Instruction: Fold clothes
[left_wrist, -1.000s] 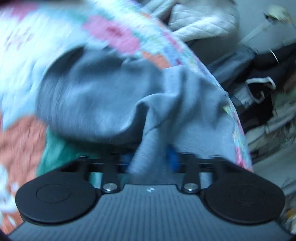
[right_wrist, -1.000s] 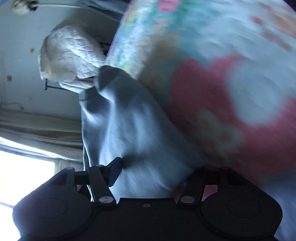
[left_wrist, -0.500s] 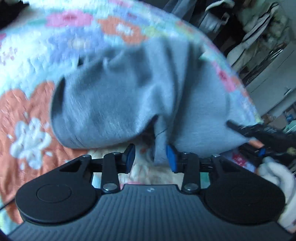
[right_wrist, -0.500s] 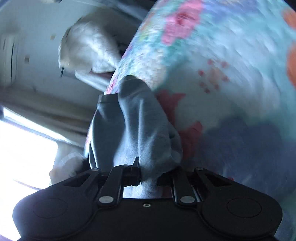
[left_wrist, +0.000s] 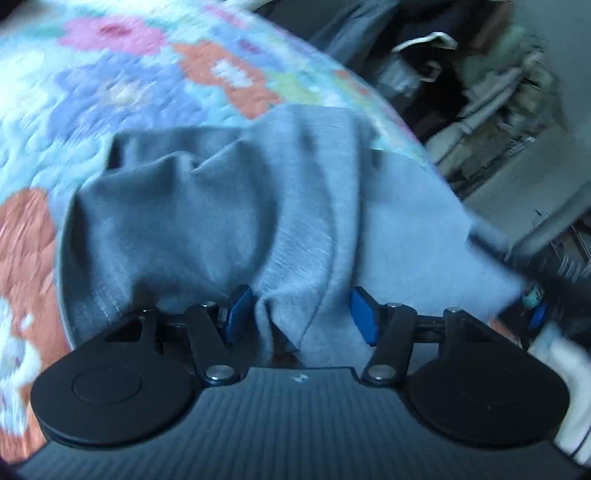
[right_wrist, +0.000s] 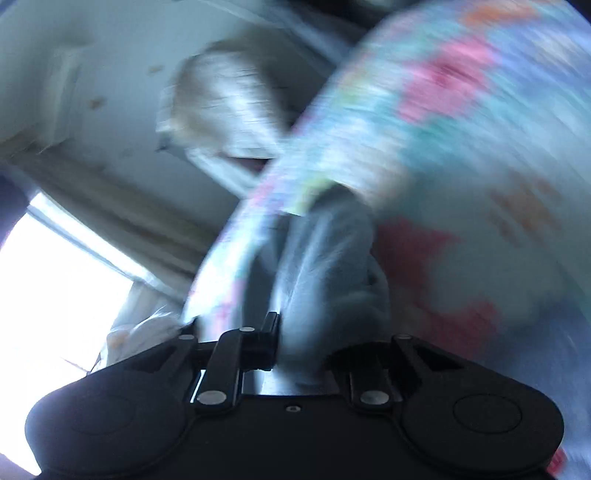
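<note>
A grey garment (left_wrist: 229, 221) lies bunched on the flowered bedspread (left_wrist: 122, 92). My left gripper (left_wrist: 301, 314) is open, its blue pads (left_wrist: 238, 312) spread apart, with a fold of the grey cloth lying loosely between them. In the blurred right wrist view, my right gripper (right_wrist: 306, 350) has an edge of the grey garment (right_wrist: 328, 266) between its fingers and looks shut on it. That gripper also shows as a dark shape at the right edge of the left wrist view (left_wrist: 532, 291).
The bed's edge runs along the right in the left wrist view, with heaped clothes and bags (left_wrist: 461, 85) beyond it. The right wrist view shows a white quilted jacket (right_wrist: 221, 110) hanging by the wall and a bright window (right_wrist: 55, 280) at the left.
My left gripper opened wider and let go of the grey cloth, which now lies flatter on the bed. The right gripper closed on the cloth and is swinging; its view is blurred.
</note>
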